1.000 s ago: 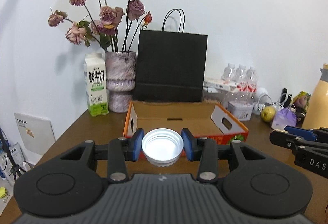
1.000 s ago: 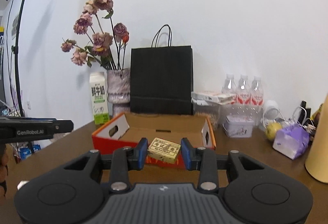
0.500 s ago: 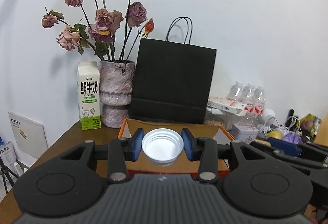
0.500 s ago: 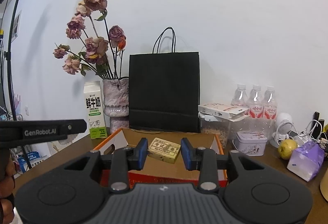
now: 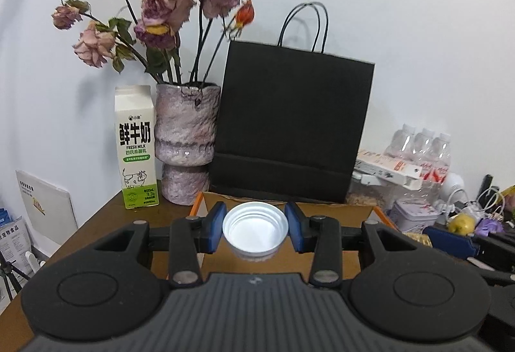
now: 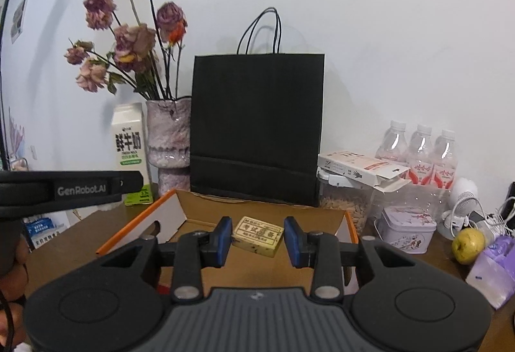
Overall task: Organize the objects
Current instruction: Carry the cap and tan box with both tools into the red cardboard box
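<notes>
Here the left gripper (image 5: 255,234) has its two blue jaws pinching a white lid (image 5: 255,231) from both sides, open side up. Past the jaws lies an open cardboard box (image 5: 328,210). The right gripper (image 6: 257,241) squeezes a small yellow block (image 6: 258,235) between its jaws, held over the same box (image 6: 199,207). A black bag (image 6: 257,130) stands behind it.

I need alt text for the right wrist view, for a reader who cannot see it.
The right gripper holds a small tan rectangular block with dark printed characters between its blue fingers, above an open orange-edged cardboard box. Behind stand a black paper bag and a vase of dried roses.
</notes>
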Available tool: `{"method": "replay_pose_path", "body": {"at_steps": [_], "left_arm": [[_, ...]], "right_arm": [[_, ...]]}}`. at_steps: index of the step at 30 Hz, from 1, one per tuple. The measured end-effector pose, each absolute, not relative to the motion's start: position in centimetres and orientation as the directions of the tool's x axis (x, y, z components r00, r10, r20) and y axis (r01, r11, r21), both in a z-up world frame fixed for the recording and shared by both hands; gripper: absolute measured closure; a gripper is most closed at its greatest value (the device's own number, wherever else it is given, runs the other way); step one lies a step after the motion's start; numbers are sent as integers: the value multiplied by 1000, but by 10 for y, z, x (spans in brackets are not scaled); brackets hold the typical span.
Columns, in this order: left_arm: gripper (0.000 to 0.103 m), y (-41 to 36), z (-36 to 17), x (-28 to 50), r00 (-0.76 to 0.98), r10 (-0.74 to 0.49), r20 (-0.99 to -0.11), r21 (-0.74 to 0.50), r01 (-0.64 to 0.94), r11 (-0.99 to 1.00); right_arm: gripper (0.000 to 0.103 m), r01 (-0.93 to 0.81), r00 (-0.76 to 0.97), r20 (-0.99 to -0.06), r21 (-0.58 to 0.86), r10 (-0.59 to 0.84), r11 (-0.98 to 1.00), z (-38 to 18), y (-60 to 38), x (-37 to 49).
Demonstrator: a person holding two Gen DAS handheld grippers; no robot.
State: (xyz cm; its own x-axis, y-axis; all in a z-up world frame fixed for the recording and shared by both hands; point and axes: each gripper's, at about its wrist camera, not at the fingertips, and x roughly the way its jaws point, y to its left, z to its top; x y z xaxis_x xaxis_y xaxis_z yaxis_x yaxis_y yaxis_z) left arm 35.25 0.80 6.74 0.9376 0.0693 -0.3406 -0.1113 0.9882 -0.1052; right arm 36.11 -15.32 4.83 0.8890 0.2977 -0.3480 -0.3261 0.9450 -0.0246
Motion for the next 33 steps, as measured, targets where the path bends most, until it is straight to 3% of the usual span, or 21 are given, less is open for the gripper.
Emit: {"method": "replay_pose_path", "body": {"at_steps": [17, 33], "left_arm": [[62, 18, 36, 420, 888, 113, -445, -101, -176, 979], [62, 21, 8, 443, 848, 120, -516, -64, -178, 982]], "right_arm": [[69, -303, 807, -539, -26, 241, 953, 6, -135, 455], [69, -283, 757, -627, -61, 184, 957, -28, -127, 479]]}}
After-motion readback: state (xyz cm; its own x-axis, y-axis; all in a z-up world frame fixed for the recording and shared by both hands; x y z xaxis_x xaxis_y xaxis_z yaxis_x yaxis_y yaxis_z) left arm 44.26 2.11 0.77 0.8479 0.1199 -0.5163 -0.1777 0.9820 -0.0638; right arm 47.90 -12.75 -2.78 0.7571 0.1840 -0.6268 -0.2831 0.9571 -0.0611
